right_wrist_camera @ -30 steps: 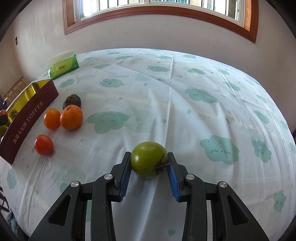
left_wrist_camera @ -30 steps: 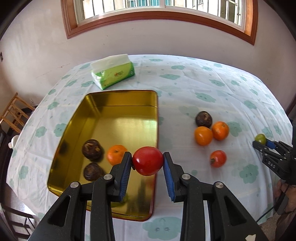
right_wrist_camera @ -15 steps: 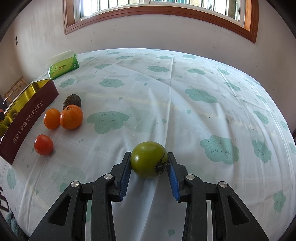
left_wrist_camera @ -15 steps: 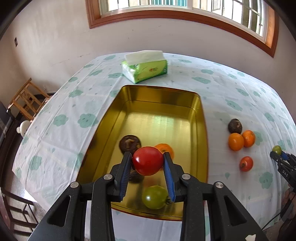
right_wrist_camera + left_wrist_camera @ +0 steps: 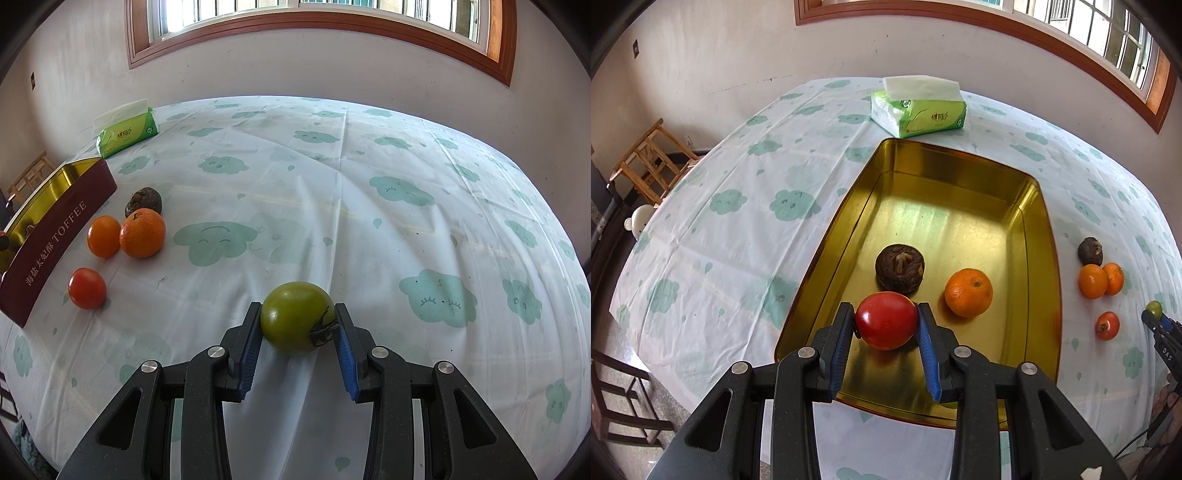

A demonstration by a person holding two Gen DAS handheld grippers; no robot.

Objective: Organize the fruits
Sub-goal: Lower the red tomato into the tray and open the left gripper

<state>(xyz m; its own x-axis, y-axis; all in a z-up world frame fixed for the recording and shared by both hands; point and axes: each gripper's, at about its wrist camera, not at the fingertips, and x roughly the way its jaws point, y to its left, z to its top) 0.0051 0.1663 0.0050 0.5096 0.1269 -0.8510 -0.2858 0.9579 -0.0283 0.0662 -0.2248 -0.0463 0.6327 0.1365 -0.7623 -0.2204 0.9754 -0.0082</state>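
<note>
My left gripper (image 5: 886,322) is shut on a red tomato (image 5: 885,319) above the near end of the gold tin (image 5: 960,173). Inside the tin lie a dark brown fruit (image 5: 899,266) and an orange (image 5: 968,292); another dark fruit is mostly hidden behind the tomato. My right gripper (image 5: 298,321) is shut on a green tomato (image 5: 295,315) just above the tablecloth. On the cloth beside the tin (image 5: 55,229) sit two oranges (image 5: 142,232) (image 5: 103,236), a dark fruit (image 5: 143,200) and a small red tomato (image 5: 87,288).
A green tissue pack (image 5: 918,109) stands beyond the tin's far end. The table (image 5: 369,221) carries a white cloth with cloud prints and curves away at its edges. A wooden chair (image 5: 646,162) stands off the table's left side. The right gripper (image 5: 1160,325) shows at the left wrist view's right edge.
My left gripper has carried the red tomato leftward over the tin and rolled; the green tomato seen in the tin half a second ago is now hidden. The right gripper has stayed still.
</note>
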